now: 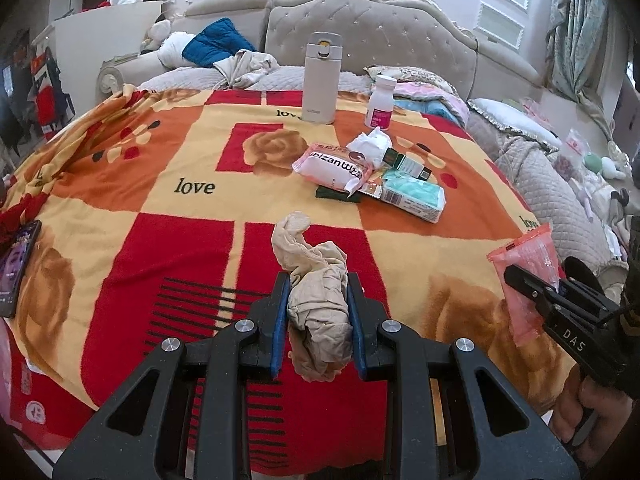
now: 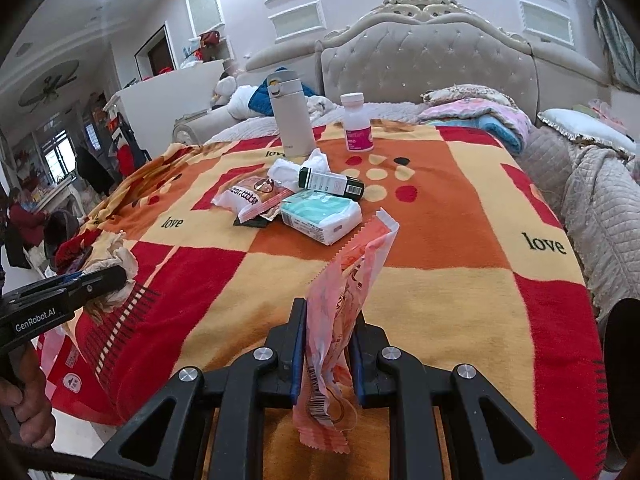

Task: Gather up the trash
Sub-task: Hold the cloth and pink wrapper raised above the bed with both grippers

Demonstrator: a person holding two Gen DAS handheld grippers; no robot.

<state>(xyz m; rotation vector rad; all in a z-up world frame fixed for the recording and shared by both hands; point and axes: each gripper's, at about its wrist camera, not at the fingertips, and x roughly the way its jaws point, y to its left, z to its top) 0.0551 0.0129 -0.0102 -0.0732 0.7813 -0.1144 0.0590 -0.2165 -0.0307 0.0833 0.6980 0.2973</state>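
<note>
Left gripper clamps a beige stocking; right gripper pinches a pink wrapper. Left to collect, by my judgement: the litter pile at upper centre of frame. No bin in view.

Legible markings noted:

- Blanket: the word "love" woven in dark script, seen at several places in both views.
- Right gripper, body: white letters "DAS", left wrist view.
- Left gripper, body: "GenRobot.AI" in white, right wrist view.
- Pink snack packet: large dark lettering, upside down and only partly readable.
- Held pink wrapper: barcode; figures too small to read.
- Pill bottle: magenta label, text illegible.
</note>
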